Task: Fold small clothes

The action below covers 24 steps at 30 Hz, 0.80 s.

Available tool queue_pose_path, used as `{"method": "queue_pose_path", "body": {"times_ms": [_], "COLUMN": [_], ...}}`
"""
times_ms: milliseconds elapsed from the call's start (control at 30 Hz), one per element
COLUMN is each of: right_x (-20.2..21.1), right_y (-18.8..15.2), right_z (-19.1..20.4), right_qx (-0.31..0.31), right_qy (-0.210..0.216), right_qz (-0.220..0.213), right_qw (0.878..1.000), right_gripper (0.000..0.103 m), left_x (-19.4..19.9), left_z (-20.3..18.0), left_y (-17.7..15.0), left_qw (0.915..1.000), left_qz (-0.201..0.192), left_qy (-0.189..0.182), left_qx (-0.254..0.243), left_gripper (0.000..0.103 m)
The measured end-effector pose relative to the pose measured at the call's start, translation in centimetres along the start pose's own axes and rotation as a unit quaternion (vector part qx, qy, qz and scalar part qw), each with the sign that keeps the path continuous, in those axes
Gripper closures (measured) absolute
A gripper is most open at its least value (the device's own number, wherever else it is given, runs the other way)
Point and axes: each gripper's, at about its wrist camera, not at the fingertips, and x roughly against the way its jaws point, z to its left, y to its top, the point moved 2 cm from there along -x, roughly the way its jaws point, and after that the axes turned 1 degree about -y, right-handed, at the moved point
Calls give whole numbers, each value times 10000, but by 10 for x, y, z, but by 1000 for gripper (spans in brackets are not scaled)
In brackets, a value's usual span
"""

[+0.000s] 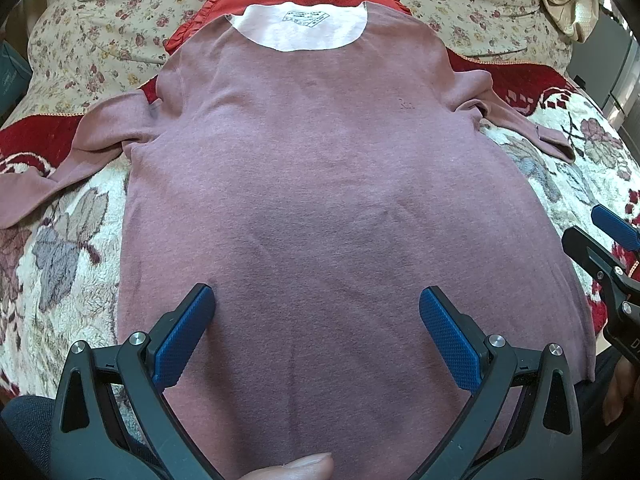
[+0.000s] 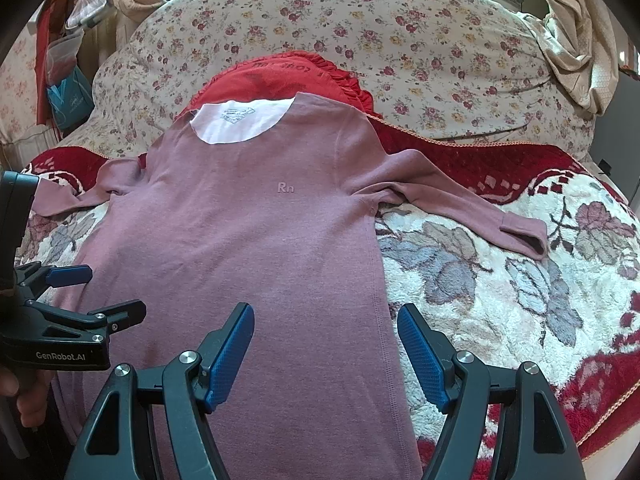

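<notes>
The left gripper (image 1: 316,312) is hovering with its blue pads spread wide and nothing between them, over the lower middle of the mauve shirt (image 1: 320,184). The right gripper (image 2: 326,332) is also standing released, its jaws straddling the shirt's right side seam near the hem, one pad above the cloth and the other above the blanket (image 2: 500,280).

The shirt is lying flat and face up on the fleecy flowered blanket, neck pointing away, hem nearest the person. Its white inner collar (image 2: 240,120) is showing, and a small "Rn" mark (image 2: 285,188) is sitting on the chest. Both long sleeves are stretching out sideways, the right sleeve (image 2: 480,212) lying smoother than the rumpled left sleeve (image 1: 80,140). A red ruffled garment (image 2: 280,76) is peeking out beyond the collar, resting against a flowered quilt (image 2: 400,32).
</notes>
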Motion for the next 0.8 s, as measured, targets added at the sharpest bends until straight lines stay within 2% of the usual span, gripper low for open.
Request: {"method": "queue_pose_path", "body": {"times_ms": [800], "right_x": [1], "right_y": [1], "right_z": [0], "right_qx": [45], "right_qy": [-32], "right_qz": [-22], "right_qw": [10000], "right_gripper": [31], "left_x": [0], "left_z": [0], "left_y": [1], "left_qw": [10000], "left_qz": [6], "left_qy": [0], "left_qx": [-2], "left_gripper": [0]}}
